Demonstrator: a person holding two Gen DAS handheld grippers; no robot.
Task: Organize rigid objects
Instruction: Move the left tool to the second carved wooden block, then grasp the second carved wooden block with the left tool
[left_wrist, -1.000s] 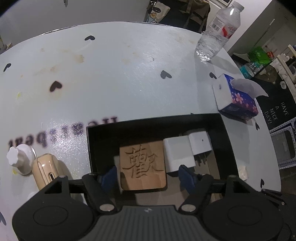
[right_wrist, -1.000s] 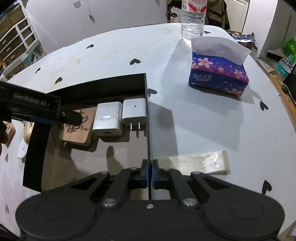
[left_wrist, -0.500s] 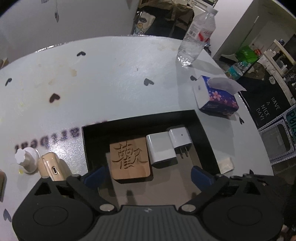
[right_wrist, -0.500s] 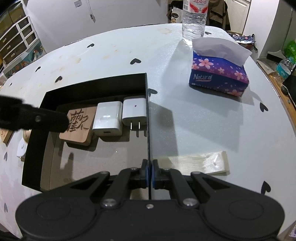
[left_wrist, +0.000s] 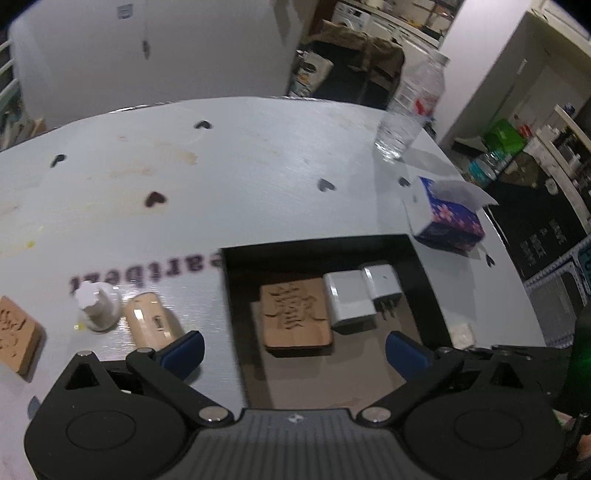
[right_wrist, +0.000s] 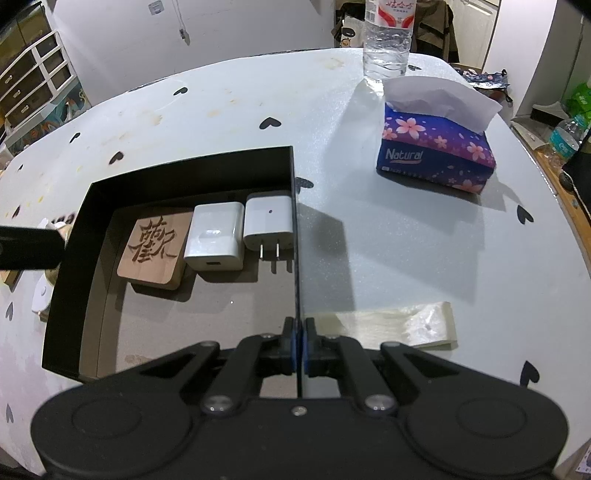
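Observation:
A black open box (right_wrist: 192, 162) lies on the white table and holds a carved wooden block (right_wrist: 155, 245), a large white charger (right_wrist: 216, 236) and a smaller white plug (right_wrist: 269, 223). My right gripper (right_wrist: 298, 341) is shut on the box's right wall. My left gripper (left_wrist: 293, 349) is open and empty, raised over the box's left wall (left_wrist: 232, 314); the block (left_wrist: 295, 314) lies ahead of it. Left of the box are a beige case (left_wrist: 151, 323), a white knob (left_wrist: 96, 308) and another wooden block (left_wrist: 16, 336).
A tissue box (right_wrist: 436, 151) and a water bottle (right_wrist: 386, 37) stand at the far right of the table. A pale plastic strip (right_wrist: 388, 325) lies right of the box. The table edge (right_wrist: 554, 192) drops off at right.
My left gripper has opened wide, let go of the wooden block in the box, lifted back and shifted left. The right gripper has stayed clamped on the box wall.

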